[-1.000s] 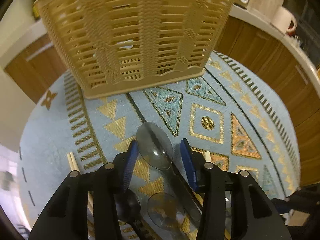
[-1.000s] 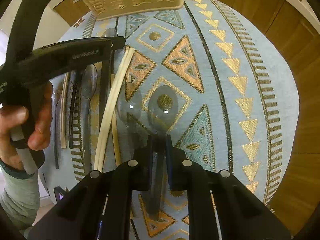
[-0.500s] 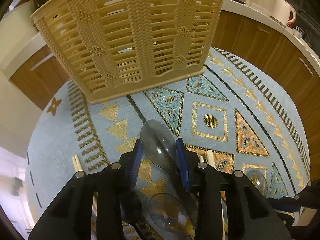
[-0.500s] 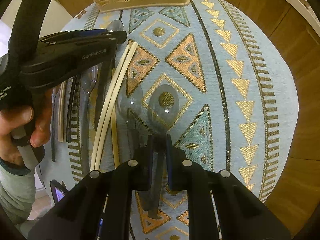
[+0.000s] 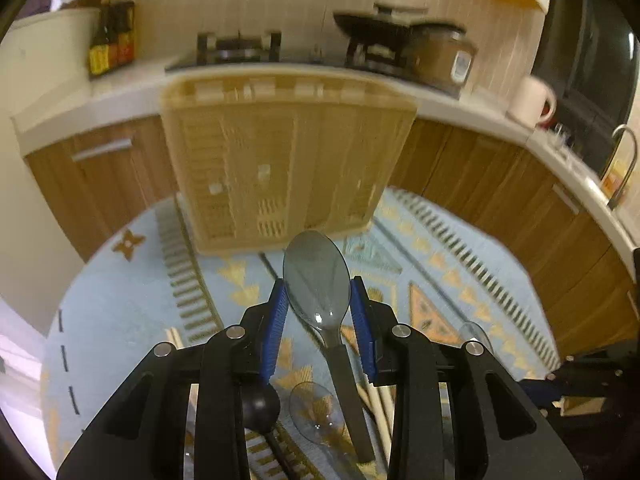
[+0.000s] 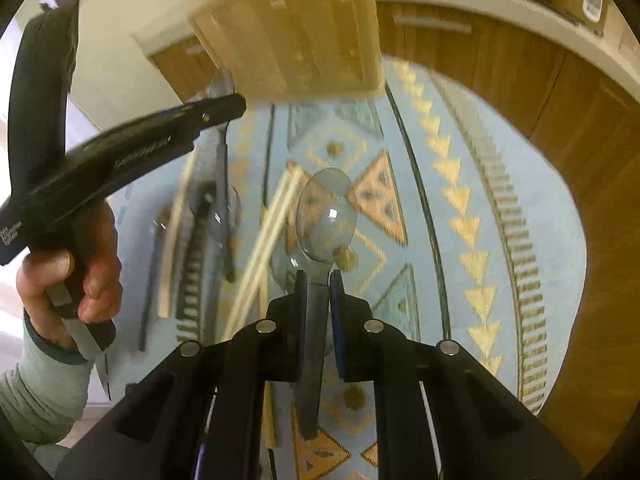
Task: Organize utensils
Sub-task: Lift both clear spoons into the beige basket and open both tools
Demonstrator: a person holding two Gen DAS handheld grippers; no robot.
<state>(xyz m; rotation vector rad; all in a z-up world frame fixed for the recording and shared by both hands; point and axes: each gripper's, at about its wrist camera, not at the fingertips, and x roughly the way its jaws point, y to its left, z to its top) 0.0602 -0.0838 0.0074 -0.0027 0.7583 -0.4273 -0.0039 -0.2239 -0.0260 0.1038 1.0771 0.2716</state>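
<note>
- The right gripper (image 6: pixel 319 276) is clamped on the dark handle of a clear spoon (image 6: pixel 326 216), whose bowl sticks out beyond the fingertips, above the patterned blue cloth (image 6: pixel 500 184).
- To the left, a hand (image 6: pixel 76 264) in a pale sleeve (image 6: pixel 36 392) grips the left gripper (image 6: pixel 224 106), which carries another clear spoon (image 6: pixel 221 84) near the basket.
- The beige slatted basket (image 6: pixel 296 32) stands at the far edge of the cloth, blurred.
- Pale chopsticks (image 6: pixel 268 240) lie on the cloth beside more dark utensils (image 6: pixel 196 248).
- Wooden cabinets (image 6: pixel 580 128) curve round behind.
</note>
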